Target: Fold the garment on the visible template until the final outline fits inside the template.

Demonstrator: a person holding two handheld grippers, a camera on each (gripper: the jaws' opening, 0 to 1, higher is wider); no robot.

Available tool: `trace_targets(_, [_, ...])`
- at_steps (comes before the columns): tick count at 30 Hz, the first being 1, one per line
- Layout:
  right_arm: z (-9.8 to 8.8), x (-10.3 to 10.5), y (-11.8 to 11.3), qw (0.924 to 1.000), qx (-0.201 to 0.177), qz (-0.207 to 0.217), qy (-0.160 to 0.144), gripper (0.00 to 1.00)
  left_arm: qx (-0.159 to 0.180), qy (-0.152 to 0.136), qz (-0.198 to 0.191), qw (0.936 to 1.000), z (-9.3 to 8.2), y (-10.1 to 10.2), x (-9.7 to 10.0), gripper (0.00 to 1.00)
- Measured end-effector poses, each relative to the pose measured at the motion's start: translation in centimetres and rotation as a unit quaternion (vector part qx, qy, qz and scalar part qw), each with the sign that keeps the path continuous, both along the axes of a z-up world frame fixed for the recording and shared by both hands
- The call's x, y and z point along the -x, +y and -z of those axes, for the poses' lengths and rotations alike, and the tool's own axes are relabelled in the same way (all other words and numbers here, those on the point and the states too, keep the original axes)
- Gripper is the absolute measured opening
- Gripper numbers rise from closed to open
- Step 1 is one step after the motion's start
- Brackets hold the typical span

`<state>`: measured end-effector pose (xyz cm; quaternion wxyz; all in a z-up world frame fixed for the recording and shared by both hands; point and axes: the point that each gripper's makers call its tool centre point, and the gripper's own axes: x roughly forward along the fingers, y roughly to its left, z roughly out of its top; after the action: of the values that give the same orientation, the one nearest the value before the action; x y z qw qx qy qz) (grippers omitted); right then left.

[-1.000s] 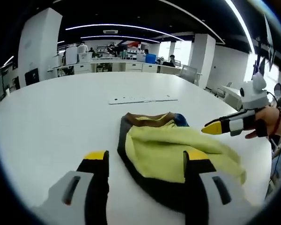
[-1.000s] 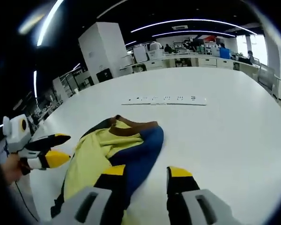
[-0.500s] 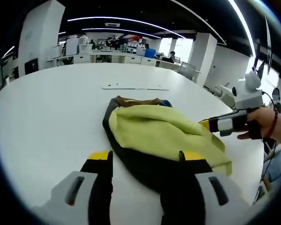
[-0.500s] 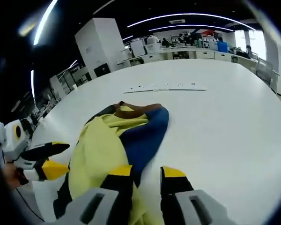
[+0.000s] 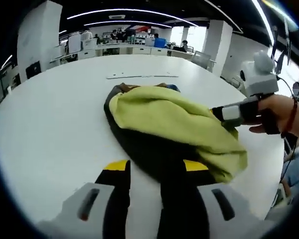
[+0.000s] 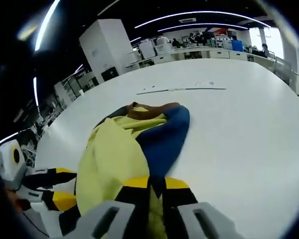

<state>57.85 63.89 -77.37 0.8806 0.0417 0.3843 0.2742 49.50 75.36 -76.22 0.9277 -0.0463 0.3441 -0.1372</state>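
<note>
The garment [image 5: 169, 124] lies bunched in a loose heap near the close edge of the white surface [image 5: 50, 114], yellow lining up over a dark shell, with a blue panel [image 6: 164, 139] and a brown collar [image 6: 149, 110] at its far end. No template outline can be made out around it.

The right gripper [image 6: 150, 185] has its jaws nearly together on the cloth where blue meets yellow. In the left gripper view it comes in from the right, held in a hand [image 5: 279, 113], tips buried in the yellow fold. The left gripper [image 5: 157, 167] has the dark hem between its jaws, which stand narrowly apart; whether they pinch it, I cannot tell.

The step looks like taking two holds to spread or fold. Best make both grips sure on a single layer, then lift evenly, keeping the cloth on the surface and away from its edge. A long white strip [image 5: 142, 76] lies well beyond.
</note>
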Motion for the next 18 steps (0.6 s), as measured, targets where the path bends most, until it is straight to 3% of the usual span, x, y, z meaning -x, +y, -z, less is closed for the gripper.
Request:
trace_targets(7, [0.1,-0.4,-0.4,0.9996,-0.009,0.027,0.000,0.00,0.016,0.026,-0.003,0.9995,0.8,-0.3,0.8,0.08])
trace_targets(8, [0.1,-0.5,-0.4,0.9996,-0.008,0.026,-0.001,0.00,0.031,0.029,-0.012,0.9991,0.8,-0.4,0.7,0.06])
trace_targets(18, [-1.1,-0.4,-1.5,0.9999,-0.005,0.014,-0.005,0.00,0.021,0.015,-0.011,0.9996,-0.2,1.0,0.7,0.00])
